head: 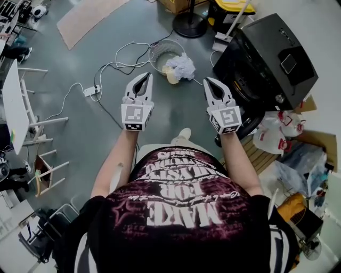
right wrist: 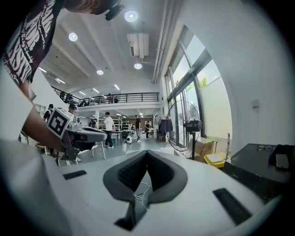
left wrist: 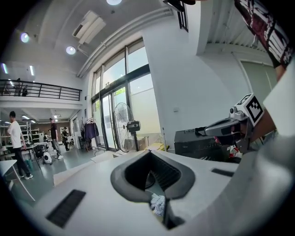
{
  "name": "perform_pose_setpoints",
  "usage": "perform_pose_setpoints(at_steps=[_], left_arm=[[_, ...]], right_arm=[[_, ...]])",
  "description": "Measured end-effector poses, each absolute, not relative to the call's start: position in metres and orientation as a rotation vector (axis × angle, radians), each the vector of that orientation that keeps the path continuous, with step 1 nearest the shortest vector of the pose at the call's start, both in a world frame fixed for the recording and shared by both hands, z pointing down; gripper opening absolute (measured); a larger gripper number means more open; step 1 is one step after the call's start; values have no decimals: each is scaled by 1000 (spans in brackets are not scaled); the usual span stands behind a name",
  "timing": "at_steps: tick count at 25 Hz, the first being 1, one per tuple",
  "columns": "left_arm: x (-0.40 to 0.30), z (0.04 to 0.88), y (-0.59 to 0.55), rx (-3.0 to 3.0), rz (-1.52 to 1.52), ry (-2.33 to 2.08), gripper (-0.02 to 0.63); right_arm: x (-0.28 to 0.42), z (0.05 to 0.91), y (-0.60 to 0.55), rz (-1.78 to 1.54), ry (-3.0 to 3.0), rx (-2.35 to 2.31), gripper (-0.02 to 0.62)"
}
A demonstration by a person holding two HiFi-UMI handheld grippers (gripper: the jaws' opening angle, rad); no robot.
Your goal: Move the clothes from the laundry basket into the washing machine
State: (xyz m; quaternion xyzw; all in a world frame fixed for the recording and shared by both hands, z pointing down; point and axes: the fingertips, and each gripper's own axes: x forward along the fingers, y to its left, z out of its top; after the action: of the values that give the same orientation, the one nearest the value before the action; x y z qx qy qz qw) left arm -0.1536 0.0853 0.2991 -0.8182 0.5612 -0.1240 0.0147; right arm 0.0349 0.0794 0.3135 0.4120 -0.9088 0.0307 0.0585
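Observation:
A round grey laundry basket (head: pixel 160 52) stands on the floor ahead of me, with a crumpled white cloth (head: pixel 181 66) and a yellowish piece hanging over its near rim. To its right is the black washing machine (head: pixel 269 53), its dark opening facing the basket. My left gripper (head: pixel 147 75) and right gripper (head: pixel 205 81) are held side by side in the air short of the basket, both shut with nothing in them. In the left gripper view the white cloth (left wrist: pixel 158 203) shows through the gap below the closed jaws. The right gripper view shows the machine's top (right wrist: pixel 260 161) at right.
White cable and a power strip (head: pixel 91 90) lie on the floor left of the basket. A fan's round base (head: pixel 189 24) and a yellow-lidded bin (head: pixel 230 9) stand behind it. Plastic bags (head: pixel 274 132) sit right of the machine, white tables (head: pixel 15 106) at far left.

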Motion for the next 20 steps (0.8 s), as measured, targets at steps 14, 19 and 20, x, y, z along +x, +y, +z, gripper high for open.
perform_pose_setpoints(at_steps=[14, 19, 20], left_arm=[[-138, 276, 62, -2503, -344, 1767, 5], [-142, 278, 52, -2530, -327, 1774, 5], [-142, 279, 50, -2546, -321, 1771, 5]], right_arm=[[49, 307, 53, 104, -2783, 1204, 5], [48, 311, 51, 112, -2771, 1217, 5], [47, 311, 49, 114, -2768, 1219, 5]])
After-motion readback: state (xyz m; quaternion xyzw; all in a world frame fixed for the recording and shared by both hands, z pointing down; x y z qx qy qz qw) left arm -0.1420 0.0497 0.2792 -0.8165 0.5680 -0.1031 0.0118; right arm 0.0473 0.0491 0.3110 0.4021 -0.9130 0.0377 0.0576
